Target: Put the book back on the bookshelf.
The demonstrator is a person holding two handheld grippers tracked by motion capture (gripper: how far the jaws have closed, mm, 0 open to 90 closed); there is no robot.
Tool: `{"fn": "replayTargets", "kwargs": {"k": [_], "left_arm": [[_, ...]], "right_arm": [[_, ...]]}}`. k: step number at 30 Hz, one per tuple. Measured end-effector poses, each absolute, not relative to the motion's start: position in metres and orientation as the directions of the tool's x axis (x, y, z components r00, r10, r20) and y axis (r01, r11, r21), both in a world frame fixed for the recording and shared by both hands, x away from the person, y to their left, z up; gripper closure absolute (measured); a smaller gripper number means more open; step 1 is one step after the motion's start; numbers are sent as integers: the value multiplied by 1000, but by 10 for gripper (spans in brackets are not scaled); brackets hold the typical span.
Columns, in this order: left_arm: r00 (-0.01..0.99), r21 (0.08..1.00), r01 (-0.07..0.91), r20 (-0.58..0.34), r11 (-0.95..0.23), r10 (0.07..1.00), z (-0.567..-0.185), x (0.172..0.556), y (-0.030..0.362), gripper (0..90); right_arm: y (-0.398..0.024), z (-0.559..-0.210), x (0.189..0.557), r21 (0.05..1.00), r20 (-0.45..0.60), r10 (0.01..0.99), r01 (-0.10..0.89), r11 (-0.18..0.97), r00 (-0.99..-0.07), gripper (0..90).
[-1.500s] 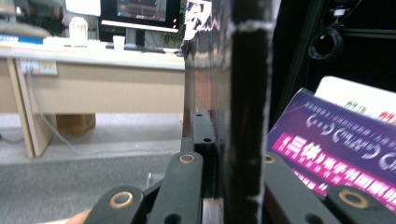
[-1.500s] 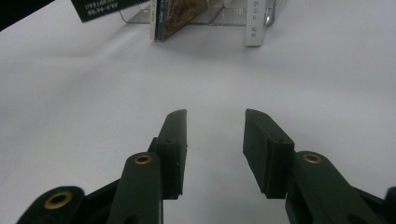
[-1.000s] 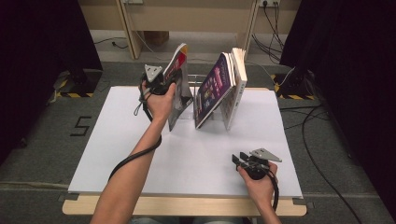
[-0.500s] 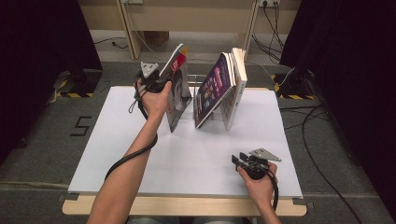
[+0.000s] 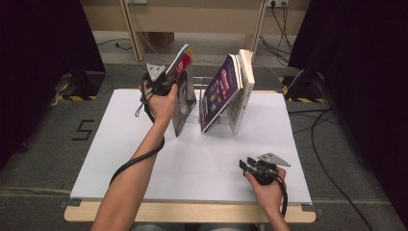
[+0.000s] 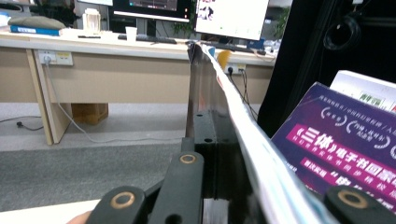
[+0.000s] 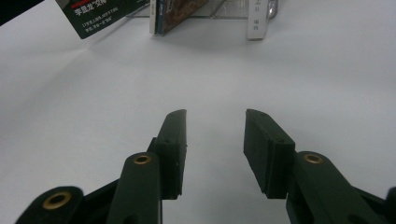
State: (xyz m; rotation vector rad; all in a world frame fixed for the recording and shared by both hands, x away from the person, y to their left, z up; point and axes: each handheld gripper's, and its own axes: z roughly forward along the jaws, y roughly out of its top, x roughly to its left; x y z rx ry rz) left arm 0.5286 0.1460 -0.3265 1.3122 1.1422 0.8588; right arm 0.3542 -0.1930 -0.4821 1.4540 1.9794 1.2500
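Note:
A thin magazine (image 5: 185,94) with a dark cover leans tilted at the left end of a clear stand (image 5: 208,82) at the back of the white tabletop (image 5: 144,159). My left gripper (image 5: 169,83) holds its upper edge. The jaws have just been closing and now press on the magazine (image 6: 243,126), which runs between them in the left gripper view. A purple book (image 5: 219,94) and a white book (image 5: 243,84) lean in the stand to the right. My right gripper (image 5: 244,166) rests low near the front right, open, nothing between its jaws (image 7: 215,114).
The purple book's cover (image 6: 345,140) stands close on the right of the held magazine. Desks with monitors (image 6: 229,18) lie beyond the table. Dark curtains (image 5: 43,38) flank both sides, and cables (image 5: 332,144) trail on the floor at the right.
The left jaws have drawn together on the magazine's upper edge. Both hands have kept their places, and the books in the stand have not moved.

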Motion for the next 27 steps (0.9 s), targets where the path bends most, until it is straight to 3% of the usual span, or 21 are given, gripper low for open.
{"fn": "replayTargets", "kwargs": {"k": [27], "left_arm": [[232, 992, 89, -114, 95, 966, -338, 531, 150, 831]], "right_arm": [[-191, -483, 353, 825, 193, 898, 562, 70, -395, 600]]}}
